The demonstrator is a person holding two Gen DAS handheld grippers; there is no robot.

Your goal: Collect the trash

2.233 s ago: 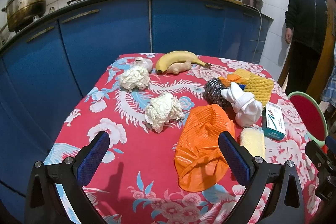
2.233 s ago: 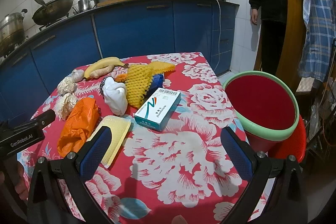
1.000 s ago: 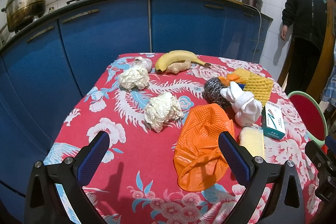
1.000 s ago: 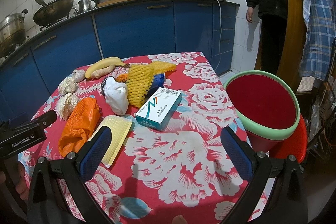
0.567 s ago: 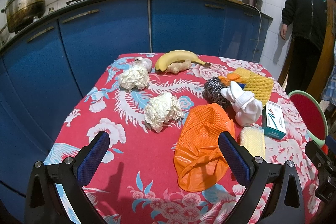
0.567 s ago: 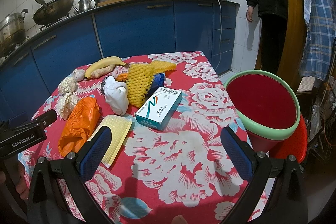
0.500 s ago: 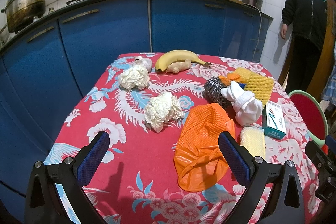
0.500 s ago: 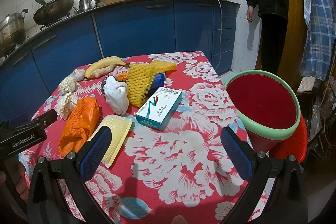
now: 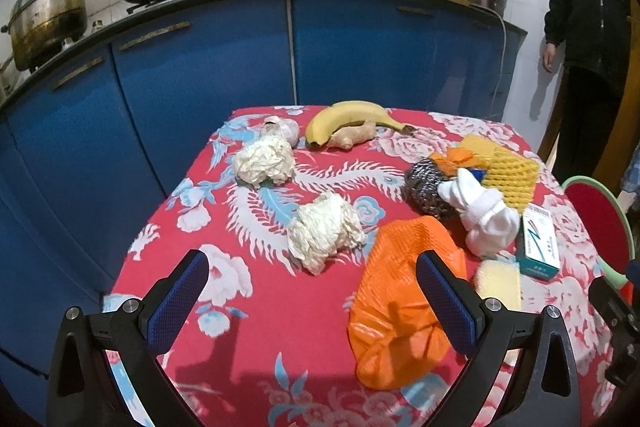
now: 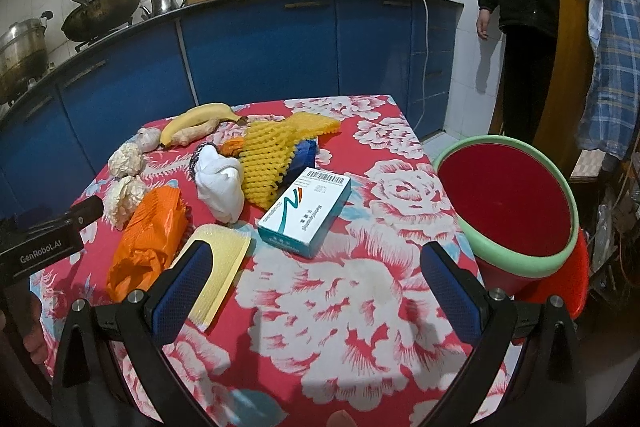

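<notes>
Both grippers' jaws gape empty above the table (image 9: 280,339), where an orange bag (image 9: 400,307) adjoins crumpled paper (image 9: 324,231).

I see table (image 9: 256,311) before cabinets (image 9: 200,67). Banana (image 9: 348,115) at far edge, ginger (image 9: 352,138) touching it. Two paper wads (image 9: 264,161) (image 9: 324,231) toward left edge. Glove (image 9: 396,291) mid-table; sock (image 9: 486,219), box (image 10: 306,213) toward right edge. Bin (image 10: 508,203) beyond right edge.

A crumpled white paper wad (image 9: 322,231) looks matt and creased; the orange plastic bag (image 9: 400,307) glossy; the steel-wool scourer (image 9: 426,193) rough metal.
</notes>
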